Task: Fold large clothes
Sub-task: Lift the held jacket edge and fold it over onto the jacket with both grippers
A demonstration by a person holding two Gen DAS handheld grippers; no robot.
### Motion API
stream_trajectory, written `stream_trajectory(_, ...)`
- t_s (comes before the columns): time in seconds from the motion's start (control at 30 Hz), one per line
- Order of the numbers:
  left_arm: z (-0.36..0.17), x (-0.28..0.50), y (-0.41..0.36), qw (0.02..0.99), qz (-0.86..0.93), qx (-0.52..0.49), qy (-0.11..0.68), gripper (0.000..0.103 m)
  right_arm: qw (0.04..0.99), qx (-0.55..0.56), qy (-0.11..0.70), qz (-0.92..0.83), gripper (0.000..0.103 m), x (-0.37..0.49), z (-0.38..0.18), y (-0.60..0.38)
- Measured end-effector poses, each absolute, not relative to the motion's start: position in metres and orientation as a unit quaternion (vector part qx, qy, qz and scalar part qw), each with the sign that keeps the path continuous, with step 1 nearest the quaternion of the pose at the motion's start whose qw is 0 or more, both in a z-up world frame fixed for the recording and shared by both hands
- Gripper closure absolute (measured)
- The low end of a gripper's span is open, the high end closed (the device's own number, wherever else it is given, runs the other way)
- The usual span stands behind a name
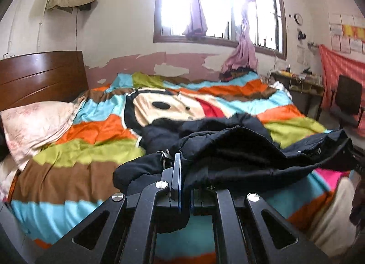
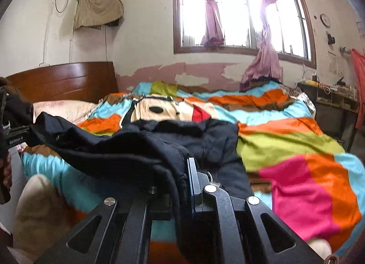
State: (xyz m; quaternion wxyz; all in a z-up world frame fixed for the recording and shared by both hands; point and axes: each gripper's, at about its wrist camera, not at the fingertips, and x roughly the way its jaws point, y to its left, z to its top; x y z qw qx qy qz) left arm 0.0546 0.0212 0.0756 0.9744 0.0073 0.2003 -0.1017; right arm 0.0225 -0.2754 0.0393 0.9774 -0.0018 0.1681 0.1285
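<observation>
A black garment (image 1: 239, 150) is hanging stretched between the two claws above the near side of the bed (image 1: 75, 177), its far part lying bunched on the striped cartoon bedspread (image 1: 95, 127) at about the middle of the mattress. In the left wrist view the left claw (image 1: 180, 172) is pinching one edge of the cloth, its jaws pressed nearly together with the fabric draped over and to the right of them; a small metal clasp (image 1: 164, 158) on the garment is sitting just left of the jaw tip. From there the cloth is running rightward to the picture's right edge. In the right wrist view the right claw (image 2: 186, 172) is gripping the other edge, jaws narrow on the fabric, with folds and a cord-like hem trailing down between the jaw arms; the garment (image 2: 127, 147) is spreading to the left toward the left claw's body, seen at the left edge. A pale pink pillow (image 1: 36, 124) is lying at the head of the bed against the dark wooden headboard (image 1: 43, 77). Beyond the bed, pink curtains (image 2: 211, 13) are hanging tied at a bright window (image 2: 237, 8), and a khaki cloth (image 2: 98, 9) is draped over something on the wall. At the far right a cluttered worktop (image 2: 330, 97) is standing beside the bed; what is lying on it is too small to tell.
</observation>
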Motion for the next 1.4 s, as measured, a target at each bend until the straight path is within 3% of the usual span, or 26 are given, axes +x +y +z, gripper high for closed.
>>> stream_trajectory(0.17, 0.099, 0.101, 0.021, 0.976, -0.092, 0.020, 0.195, 0.099, 0.980, -0.014, 0.145, 0.136, 0.094, 0.064, 0.065, -0.279)
stream_trajectory(0.53, 0.111, 0.253, 0.030, 0.957, -0.058, -0.018, 0.285, 0.099, 0.977, -0.029, 0.138, 0.159, 0.093, 0.194, 0.097, -0.275)
stream_trajectory(0.67, 0.084, 0.292, 0.037, 0.949, -0.050, -0.053, 0.305, 0.099, 0.971, 0.038, 0.175, 0.159, 0.093, 0.249, 0.074, -0.282)
stream_trajectory(1.03, 0.073, 0.382, 0.028, 0.955, -0.020, -0.045, 0.293, 0.099, 0.976, -0.001, 0.190, 0.107, 0.093, 0.343, 0.055, -0.275)
stream_trajectory(1.27, 0.053, 0.444, 0.010, 0.944, 0.001, -0.044, 0.327, 0.099, 0.963, 0.001, 0.261, 0.064, 0.091, 0.414, 0.028, -0.282)
stream_trajectory(1.4, 0.031, 0.457, 0.027, 0.918, -0.005, -0.146, 0.369, 0.099, 0.955, -0.013, 0.289, 0.061, 0.089, 0.428, 0.008, -0.283)
